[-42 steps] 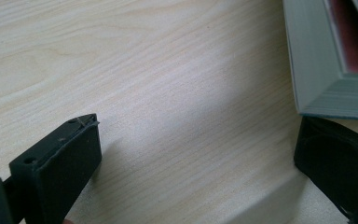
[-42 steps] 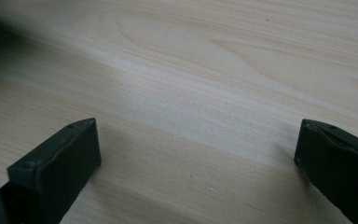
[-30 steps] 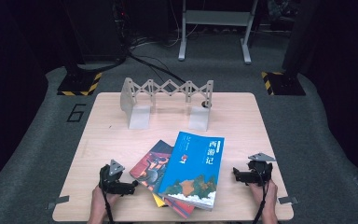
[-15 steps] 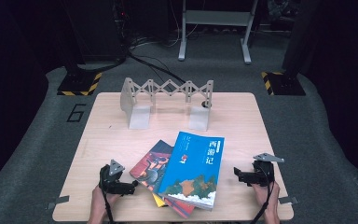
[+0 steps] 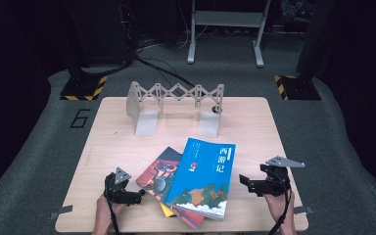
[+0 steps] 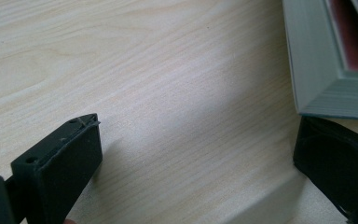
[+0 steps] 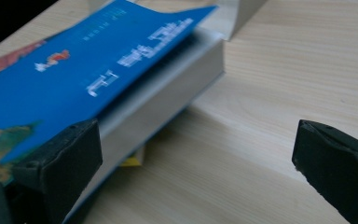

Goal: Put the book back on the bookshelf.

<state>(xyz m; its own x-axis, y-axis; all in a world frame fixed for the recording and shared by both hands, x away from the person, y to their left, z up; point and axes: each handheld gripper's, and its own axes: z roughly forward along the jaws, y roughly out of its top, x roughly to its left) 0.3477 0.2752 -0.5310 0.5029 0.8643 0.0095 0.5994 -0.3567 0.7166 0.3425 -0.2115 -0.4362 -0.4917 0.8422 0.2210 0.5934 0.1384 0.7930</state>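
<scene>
Glossy blue book (image 5: 203, 178) lies between both grippers' wide-spread fingers on pale woodgrain.

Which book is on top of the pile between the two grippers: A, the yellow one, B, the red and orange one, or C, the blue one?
C: in the high view the blue book lies across the red and orange book, and just a yellow edge peeks out underneath the pile.
</scene>
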